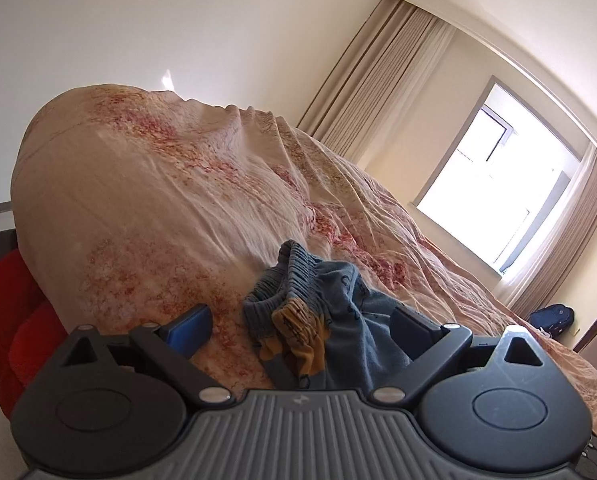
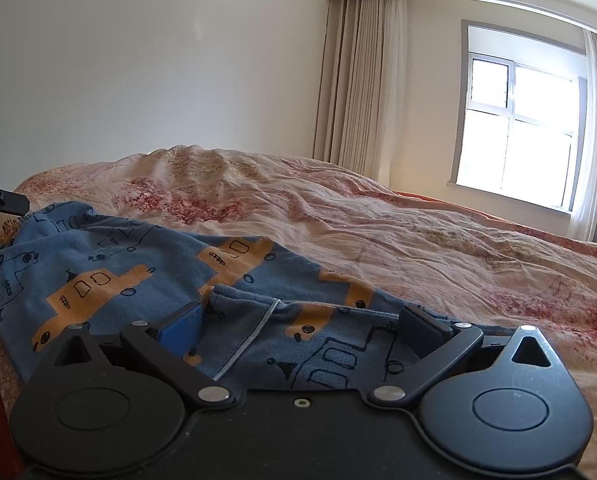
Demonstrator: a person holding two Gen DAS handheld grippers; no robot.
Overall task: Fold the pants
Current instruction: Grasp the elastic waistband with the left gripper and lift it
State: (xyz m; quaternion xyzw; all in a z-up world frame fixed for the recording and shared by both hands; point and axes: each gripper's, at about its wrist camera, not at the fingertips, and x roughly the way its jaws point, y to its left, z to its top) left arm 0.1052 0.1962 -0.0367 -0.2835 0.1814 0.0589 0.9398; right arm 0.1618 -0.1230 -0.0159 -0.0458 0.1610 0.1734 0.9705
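The pants (image 2: 146,264) lie rumpled near the bed's (image 2: 418,240) front edge. Both the left gripper (image 1: 300,330) and the right gripper (image 2: 298,324) have fingers spread, straddling cloth. This looks like the grasping step; next, each should pinch an edge.
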